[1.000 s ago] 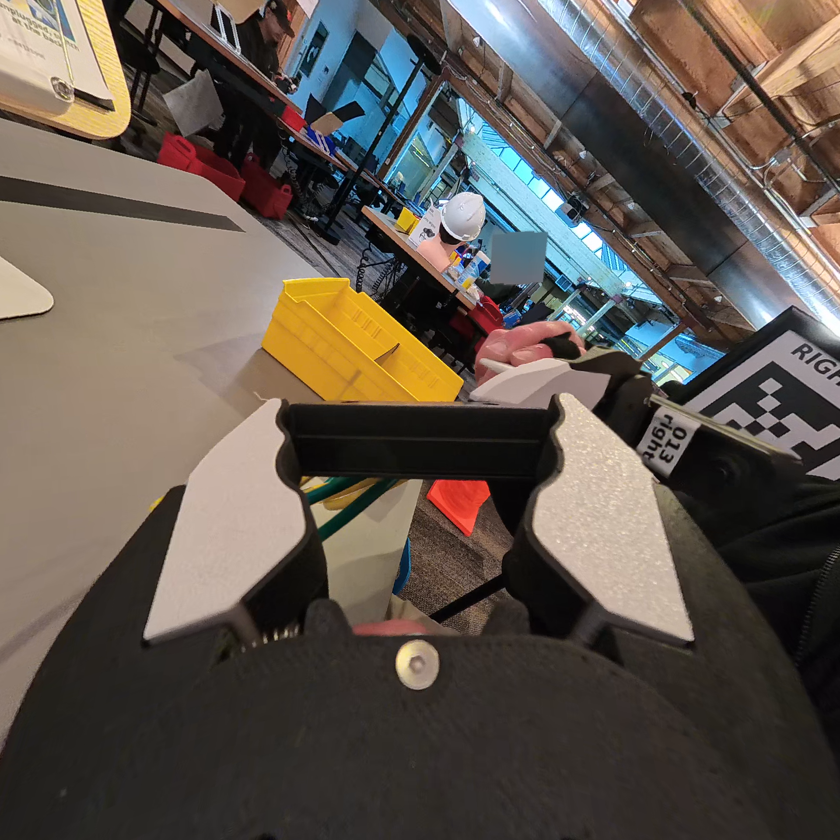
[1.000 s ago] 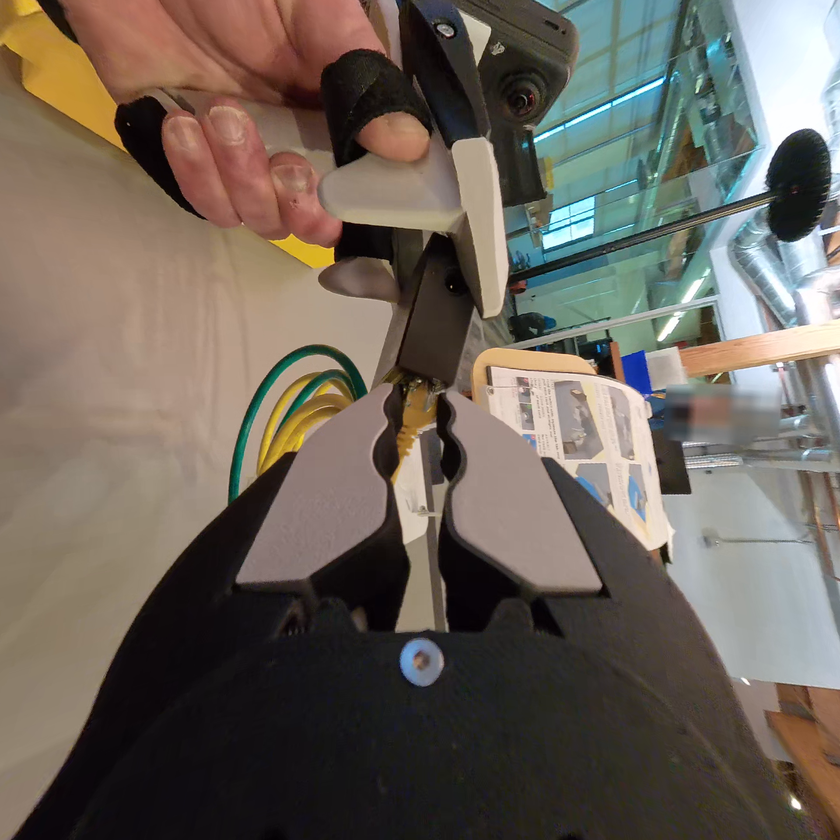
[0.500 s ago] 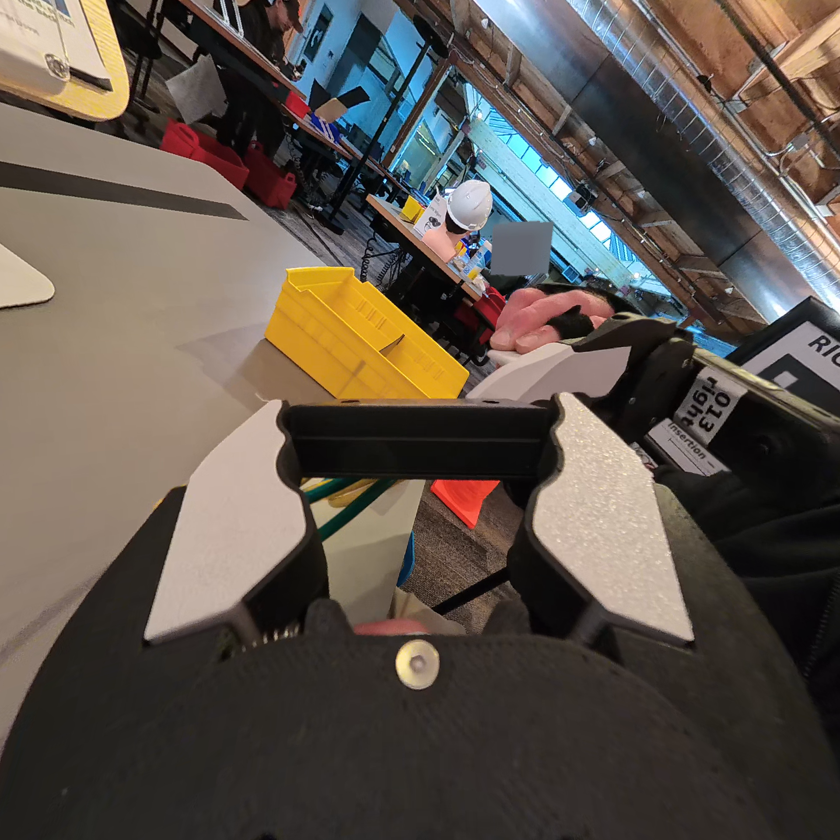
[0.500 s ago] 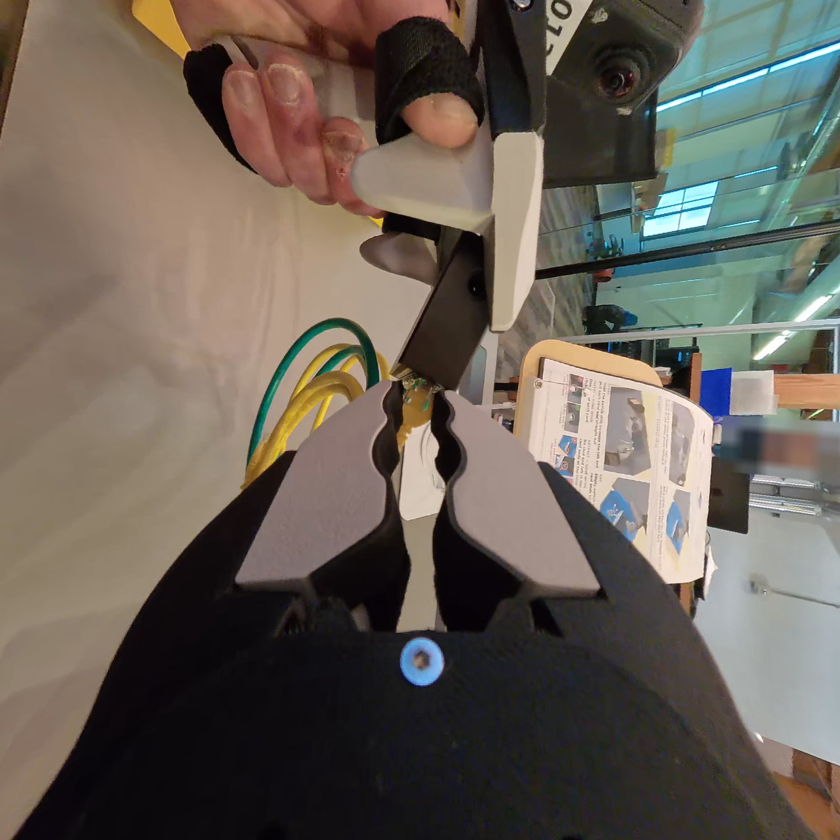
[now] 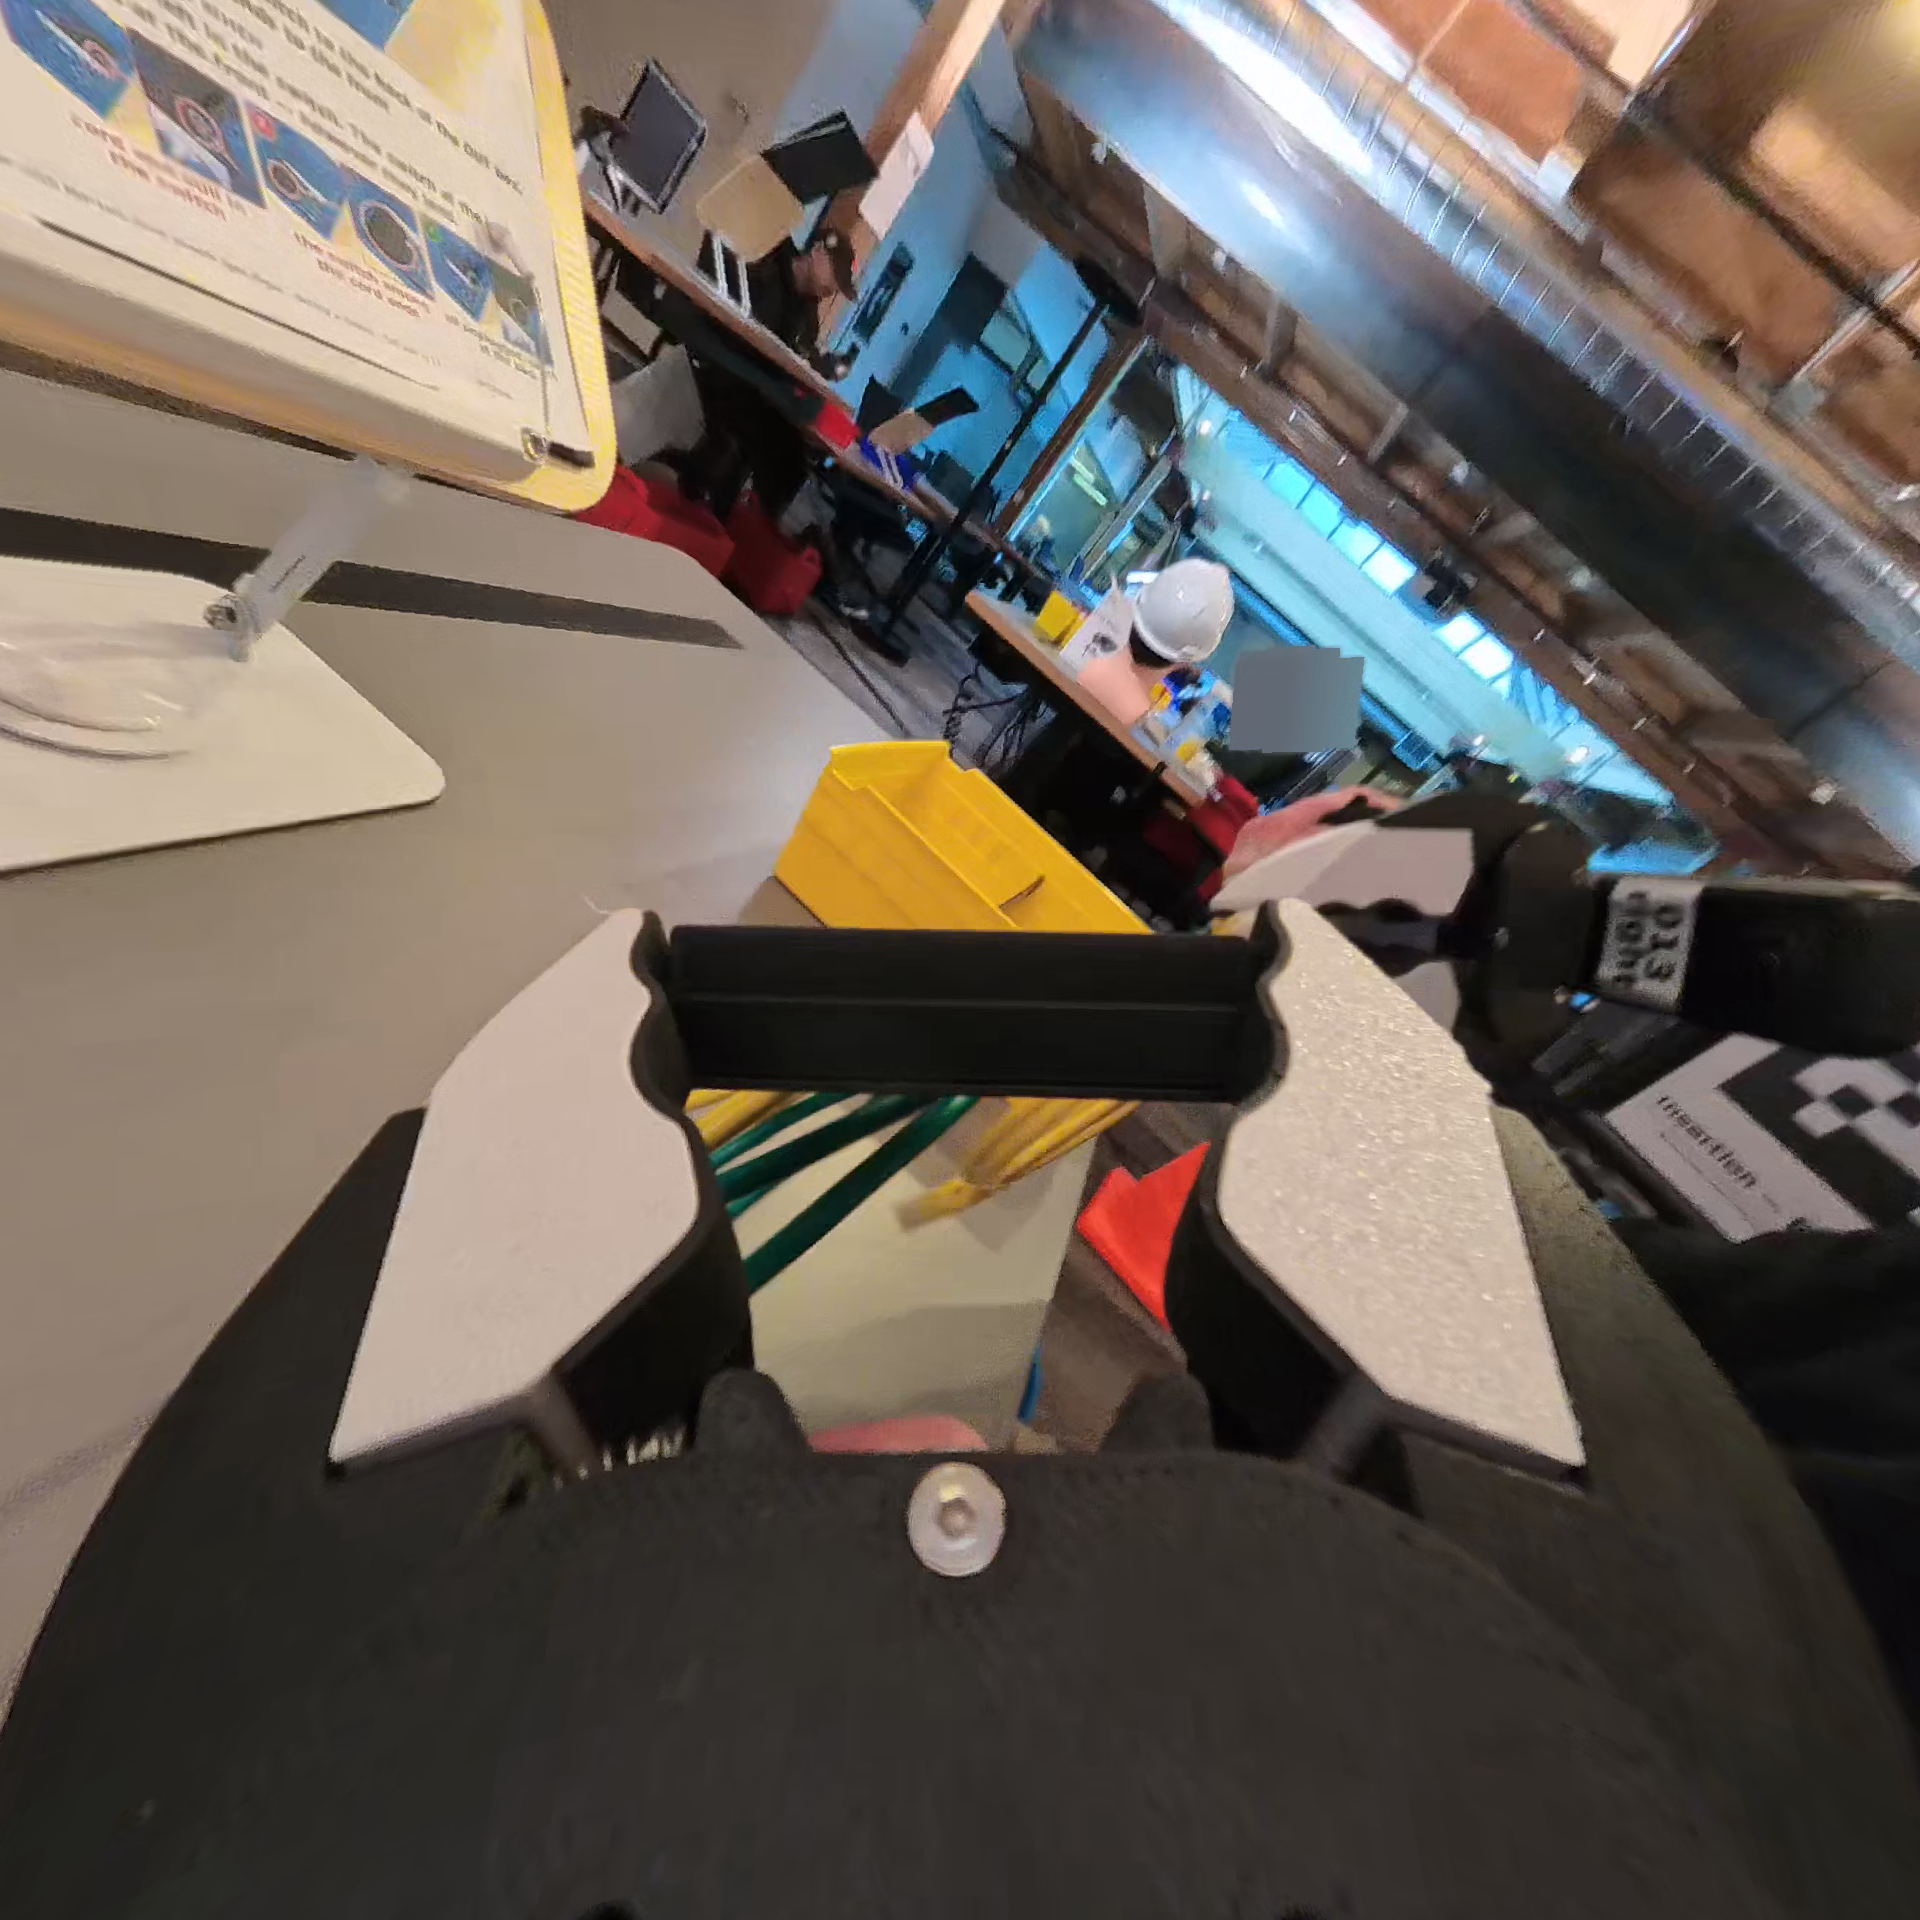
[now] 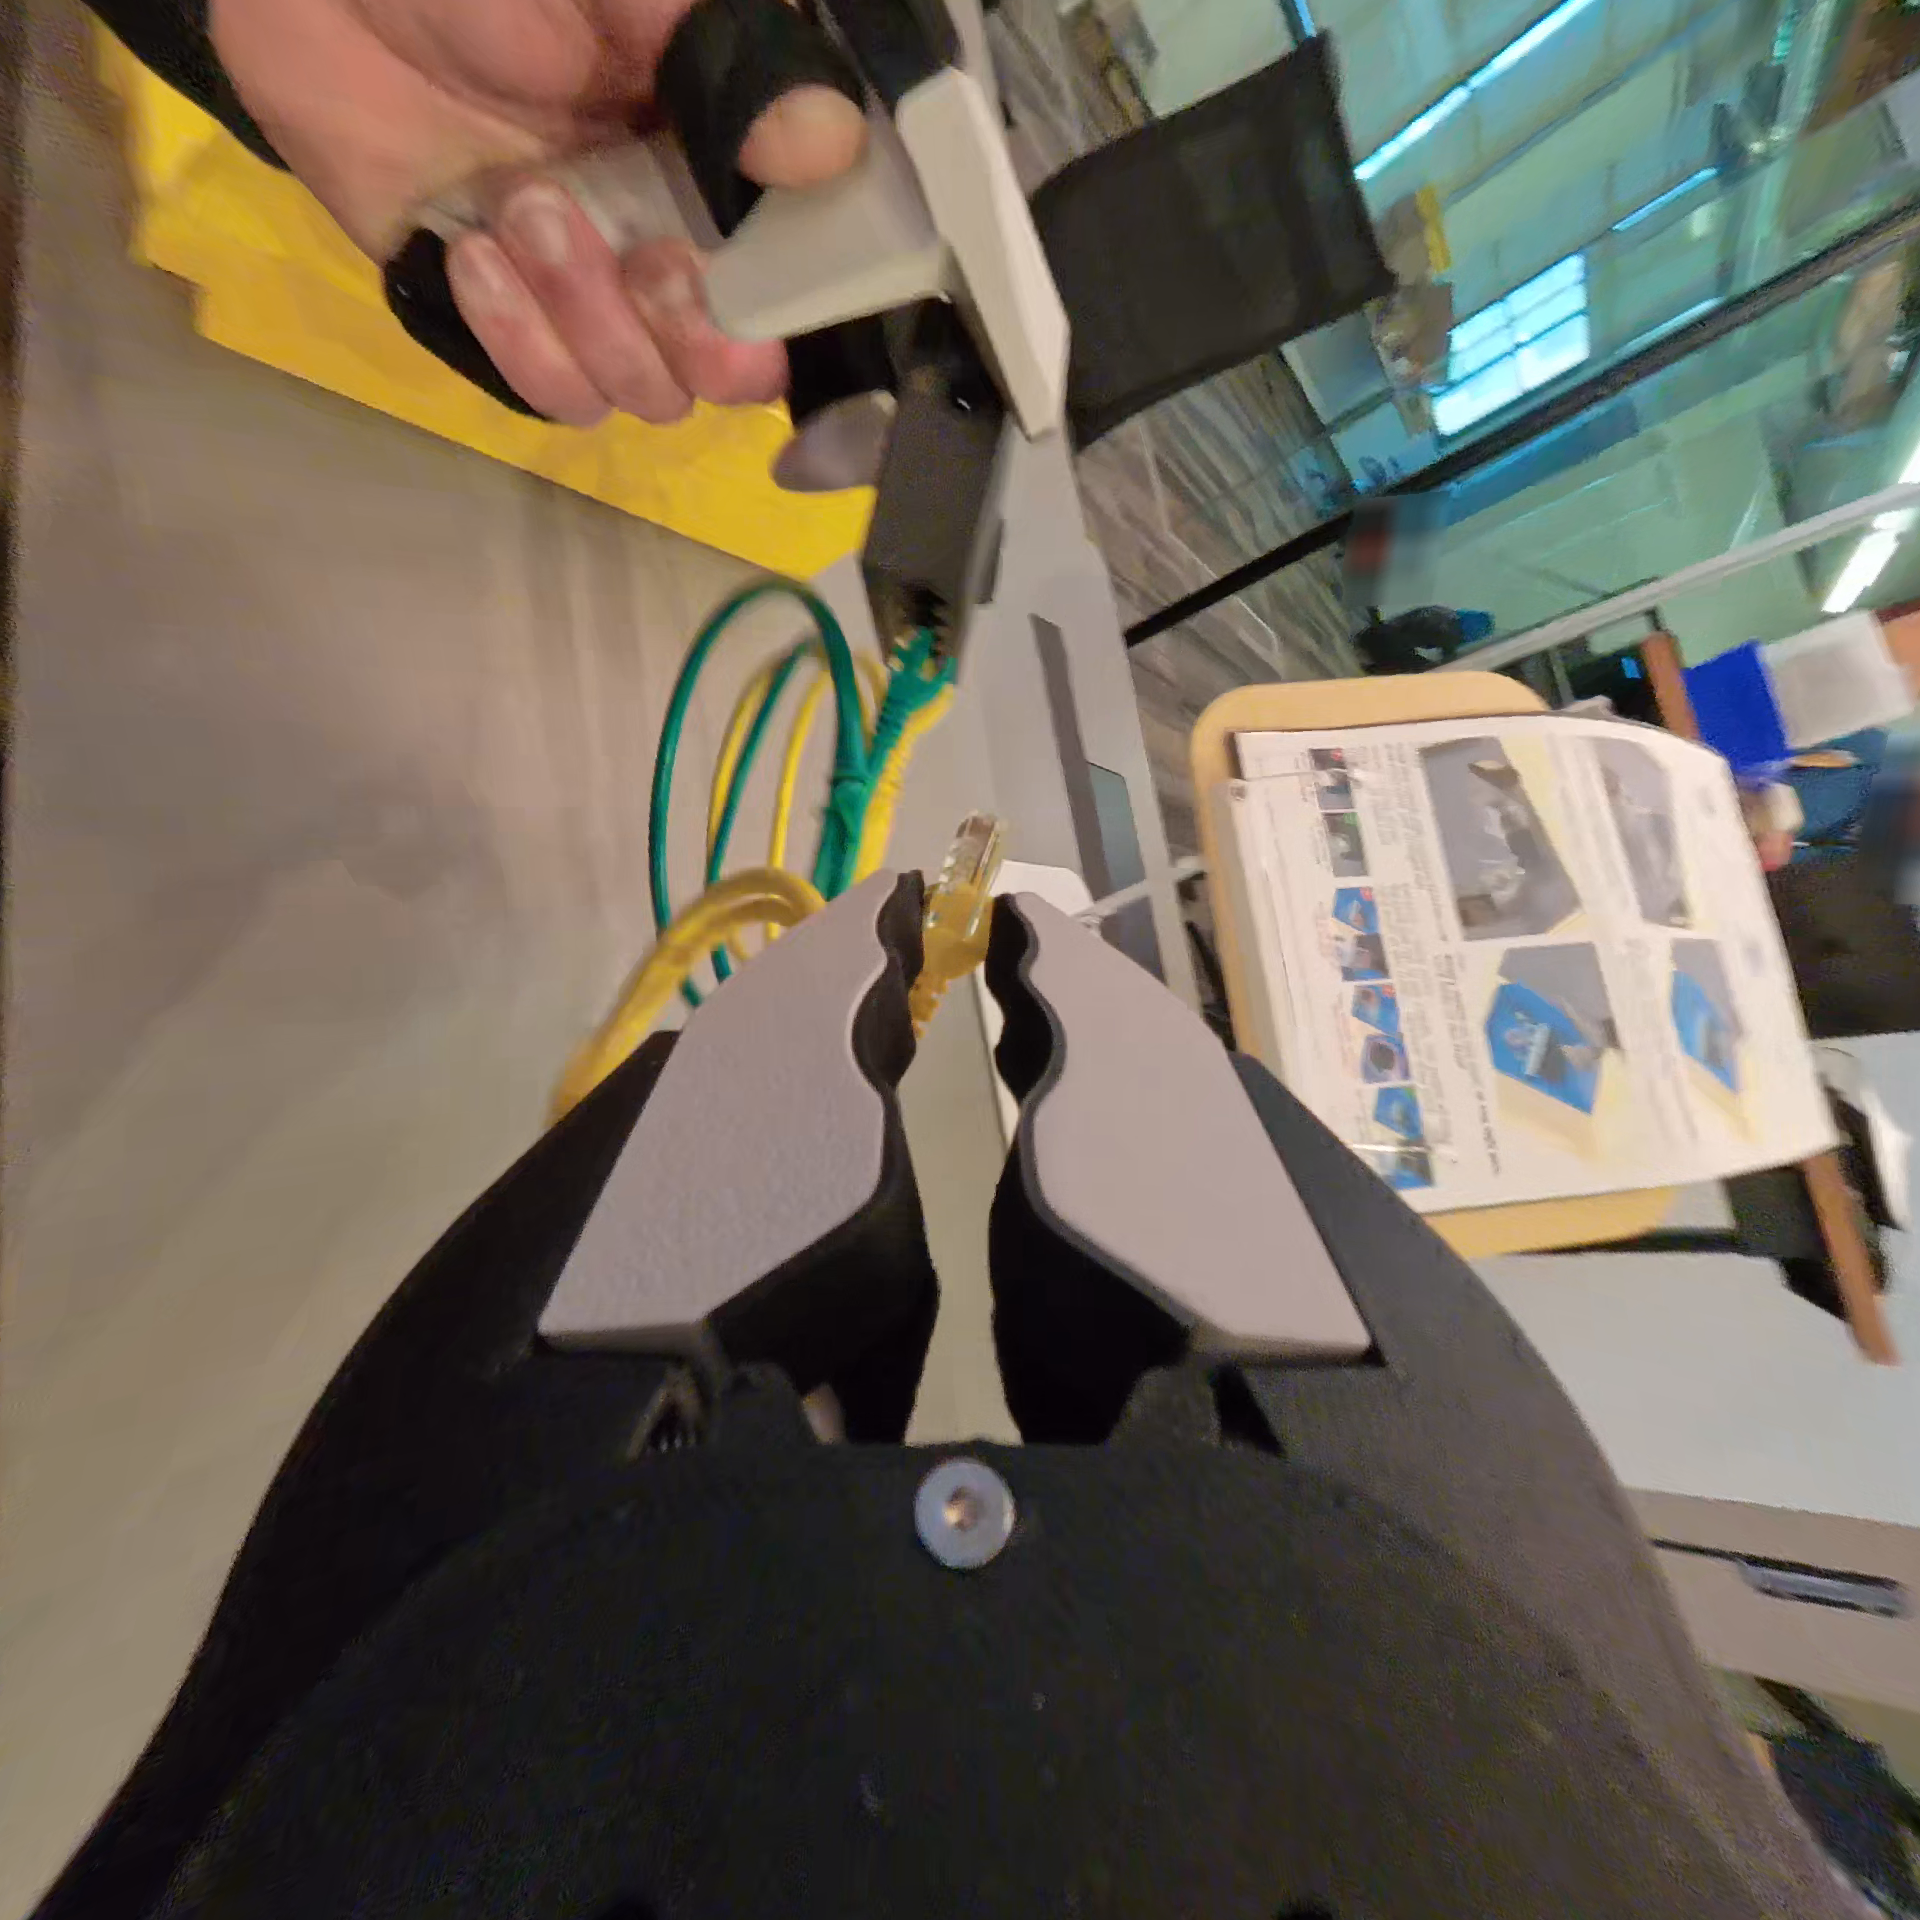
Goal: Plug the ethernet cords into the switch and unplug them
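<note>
Here the right gripper point(image 6: 954, 909) is clenched on the plug end of a yellow cord point(image 6: 951, 914), whose clear connector tip pokes out past the fingertips toward twelve o'clock, free of any socket. The cord's loop trails off at nine o'clock from the jaws onto the grey table point(image 6: 260, 831). Just beyond, toward eleven o'clock, lie more loops of yellow and green cords point(image 6: 727, 748), and a green plug point(image 6: 914, 665) sits in the lower end of the black switch point(image 6: 935, 499). The switch is held up off the table in the left gripper point(image 6: 935, 343), gripped by a hand point(image 6: 499, 166) with black straps over the fingers. At ten o'clock behind it lies a yellow bin point(image 6: 312, 312); at three o'clock stands an instruction sheet point(image 6: 1507, 956) on a tan board. In the left wrist view, the left gripper point(image 5: 956, 1023) is grasping the switch point(image 5: 956, 1029) crosswise between its fingertips, with green and yellow cords point(image 5: 831, 1153) hanging below it at six o'clock. The yellow bin point(image 5: 935, 842) lies just past the switch at twelve o'clock, and the right gripper's body point(image 5: 1558, 935) with its black-and-white marker comes in at three o'clock. Farther at ten o'clock a white stand base point(image 5: 260, 769) rests on the table point(image 5: 260, 1039).
</note>
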{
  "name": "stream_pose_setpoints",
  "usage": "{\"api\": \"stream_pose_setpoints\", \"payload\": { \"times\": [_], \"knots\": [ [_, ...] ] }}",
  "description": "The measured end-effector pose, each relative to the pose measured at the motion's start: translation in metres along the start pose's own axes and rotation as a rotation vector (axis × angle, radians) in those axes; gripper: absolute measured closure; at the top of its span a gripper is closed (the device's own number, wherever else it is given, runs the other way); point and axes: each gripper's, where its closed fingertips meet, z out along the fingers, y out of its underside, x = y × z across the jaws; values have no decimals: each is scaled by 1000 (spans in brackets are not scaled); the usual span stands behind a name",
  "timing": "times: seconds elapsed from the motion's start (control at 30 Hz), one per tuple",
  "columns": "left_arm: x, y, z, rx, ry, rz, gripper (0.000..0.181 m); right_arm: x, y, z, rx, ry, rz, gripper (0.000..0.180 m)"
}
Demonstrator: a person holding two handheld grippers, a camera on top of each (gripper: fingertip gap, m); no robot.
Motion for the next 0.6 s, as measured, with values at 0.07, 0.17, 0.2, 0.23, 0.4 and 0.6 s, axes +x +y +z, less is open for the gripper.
{"api": "stream_pose_setpoints", "payload": {
  "times": [0.07,0.17,0.2,0.23,0.4,0.6],
  "knots": [
    [10,13,12,-69,-9,111,79,2,-2,2,-6,-11,-22,168],
    [12,20,15,-88,-3,88,79,11,10,0,-10,-2,27,168],
    [7,18,12,-85,-12,74,80,17,16,-4,-24,24,53,167],
    [5,17,10,-81,-9,67,80,24,19,-10,-17,48,93,168],
    [8,17,12,-113,-19,116,81,55,48,-46,-57,117,220,167],
    [1,15,8,-124,-38,128,82,86,105,-103,-152,223,374,167]
  ]
}}
